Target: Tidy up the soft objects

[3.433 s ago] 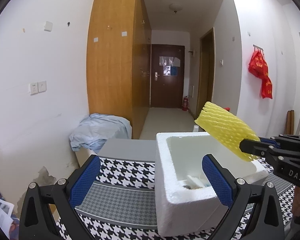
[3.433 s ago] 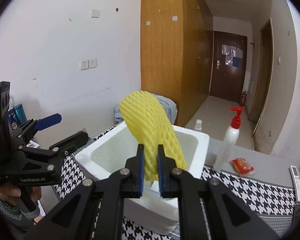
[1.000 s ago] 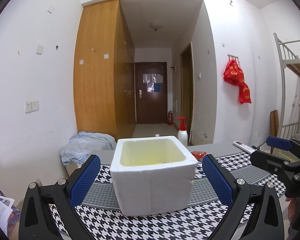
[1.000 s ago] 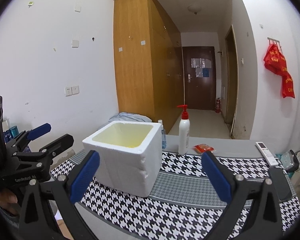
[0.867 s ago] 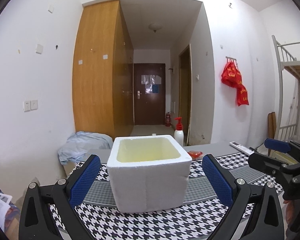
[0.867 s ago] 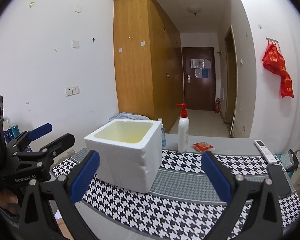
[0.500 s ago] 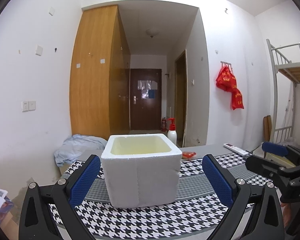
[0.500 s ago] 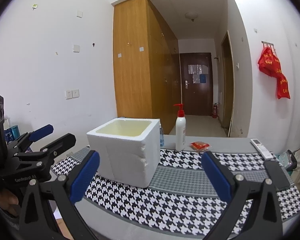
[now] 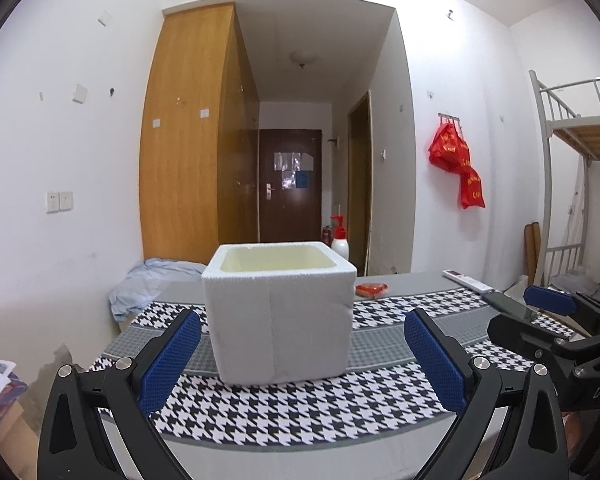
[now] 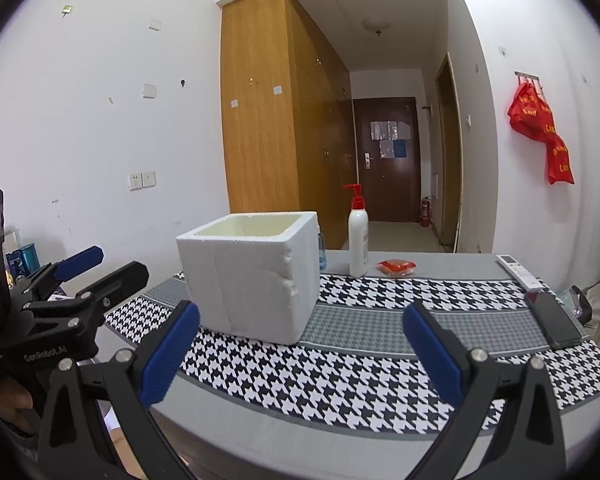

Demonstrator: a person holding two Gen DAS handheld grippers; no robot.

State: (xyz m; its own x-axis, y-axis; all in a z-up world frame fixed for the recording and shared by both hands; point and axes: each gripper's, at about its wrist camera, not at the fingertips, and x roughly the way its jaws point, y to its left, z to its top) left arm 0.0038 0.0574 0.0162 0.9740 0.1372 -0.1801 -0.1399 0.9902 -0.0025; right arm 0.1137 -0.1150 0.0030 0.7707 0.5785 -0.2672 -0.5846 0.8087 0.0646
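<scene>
Left wrist view: left claw (image 9: pixel 302 354) released, blue pads spread wide and holding nothing, raised above the near edge of the desk (image 9: pixel 380 284). Dead ahead at 12 o'clock, a white foam box (image 9: pixel 278 320) upright on the houndstooth cloth (image 9: pixel 340 400) — inner walls tinged yellow, contents hidden behind the rim. Behind the box at 1 o'clock, the red pump top of a white bottle (image 9: pixel 339 238); a red packet (image 9: pixel 371 289) just right of the box. At 3 o'clock, the right claw (image 9: pixel 540 312) in side profile, tips apart.

Right wrist view: right claw (image 10: pixel 302 354) released too, empty. Foam box (image 10: pixel 252 276) at 11 o'clock, its right corner chipped. Bottle (image 10: pixel 358 236) near the box at 12 o'clock, red packet (image 10: pixel 396 266) beside it. Remote (image 10: pixel 518 272) and dark phone (image 10: pixel 552 320) at 2 o'clock. Left claw (image 10: pixel 100 268) at 9 o'clock — tips parted.
</scene>
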